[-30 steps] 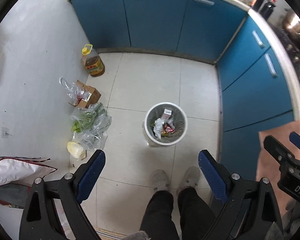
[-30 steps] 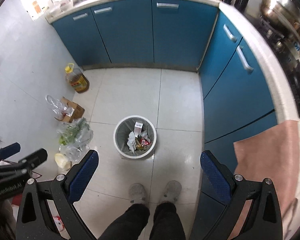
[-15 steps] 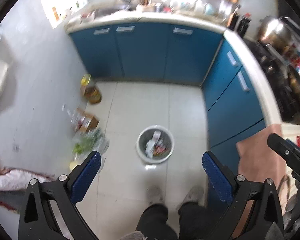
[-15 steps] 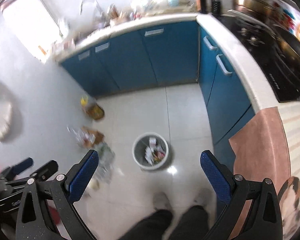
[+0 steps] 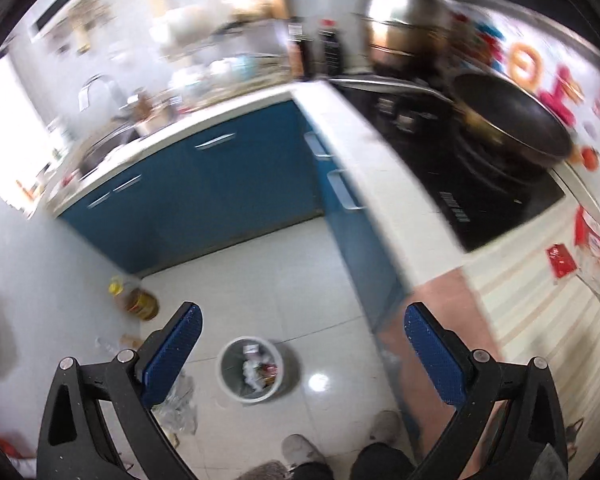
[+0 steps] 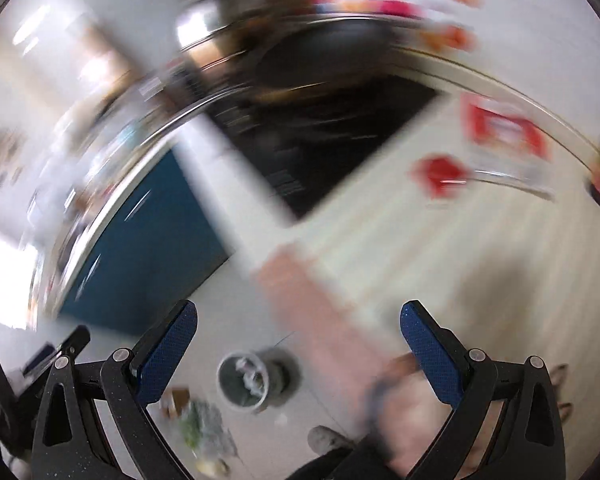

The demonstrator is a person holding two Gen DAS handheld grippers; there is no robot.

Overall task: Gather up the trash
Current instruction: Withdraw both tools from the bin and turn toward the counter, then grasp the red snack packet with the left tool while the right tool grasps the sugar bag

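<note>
A grey round bin (image 5: 249, 374) with wrappers and crumpled paper in it stands on the tiled floor far below; it also shows, blurred, in the right wrist view (image 6: 243, 381). Red wrappers (image 5: 561, 261) and a clear plastic packet (image 5: 592, 254) lie on the striped cloth of the counter at the right; they appear blurred in the right wrist view (image 6: 440, 172). My left gripper (image 5: 302, 338) is open and empty, high above the floor. My right gripper (image 6: 298, 336) is open and empty, over the counter's edge.
Blue cabinets (image 5: 220, 188) run along the back and right. A black hob (image 5: 460, 184) carries a frying pan (image 5: 512, 120) and a steel pot (image 5: 404, 20). An oil bottle (image 5: 136, 300) and plastic bags (image 5: 178, 404) sit on the floor at left. My shoes (image 5: 300, 448) are below.
Both grippers have risen and tilted up to the right, from looking down at the bin to facing the counter and hob. The right view is strongly blurred. Both stay open.
</note>
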